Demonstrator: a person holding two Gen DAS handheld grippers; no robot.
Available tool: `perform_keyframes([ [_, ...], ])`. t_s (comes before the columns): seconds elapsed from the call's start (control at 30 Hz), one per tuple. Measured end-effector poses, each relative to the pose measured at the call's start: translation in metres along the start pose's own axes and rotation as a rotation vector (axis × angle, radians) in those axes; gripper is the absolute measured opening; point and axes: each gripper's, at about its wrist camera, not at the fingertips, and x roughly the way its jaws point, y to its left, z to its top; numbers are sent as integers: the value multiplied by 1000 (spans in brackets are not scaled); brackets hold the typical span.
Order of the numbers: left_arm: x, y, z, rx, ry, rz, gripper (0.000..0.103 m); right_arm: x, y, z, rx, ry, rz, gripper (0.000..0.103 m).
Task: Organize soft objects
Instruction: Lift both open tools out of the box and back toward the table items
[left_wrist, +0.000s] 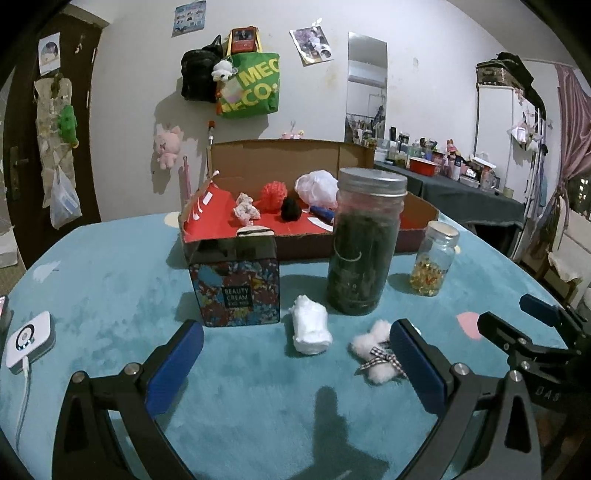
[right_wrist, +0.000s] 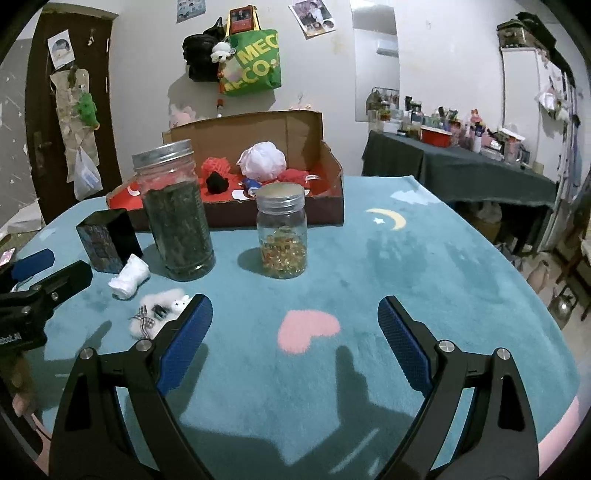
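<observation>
From the left wrist camera, the left gripper (left_wrist: 295, 350) is angled down over the teal blanket (left_wrist: 110, 266), its two blue-padded jaws spread wide with nothing pinched. Just ahead of the gap, nearly centred between the pads, lies the white rolled cloth (left_wrist: 310, 329); the fluffy white bow clip (left_wrist: 376, 350) with its checked ribbon lies just beside the inner face of the pad on the picture's right, whether touching cannot be told. Beyond the cloth stand the patterned tin (left_wrist: 234, 291), ahead and to the picture's left, and the tall jar of dark leaves (left_wrist: 364, 243), ahead and slightly right, with the small capsule jar (left_wrist: 436, 258) farther right. Behind these sits the open cardboard box (left_wrist: 280, 166) holding a red pom (left_wrist: 273, 195), a black pom (left_wrist: 291, 209) and a white mesh puff (left_wrist: 317, 188). The right gripper (left_wrist: 517, 325) enters at the far right edge. From the right wrist camera, the right gripper (right_wrist: 295, 332) is likewise tipped down, jaws parted wide and empty, with a pink heart (right_wrist: 308, 330) on the blanket between its pads. The bow clip (right_wrist: 159, 310) lies just outside its pad on the picture's left, the rolled cloth (right_wrist: 130, 277) beyond that, and the left gripper (right_wrist: 40, 269) reaches in at the left edge.
</observation>
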Motion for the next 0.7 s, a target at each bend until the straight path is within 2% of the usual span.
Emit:
perform_keyframes([
  [0.7,1,-1,-3,4,5,4,103,3,-2,-9,22,13,-8,92],
])
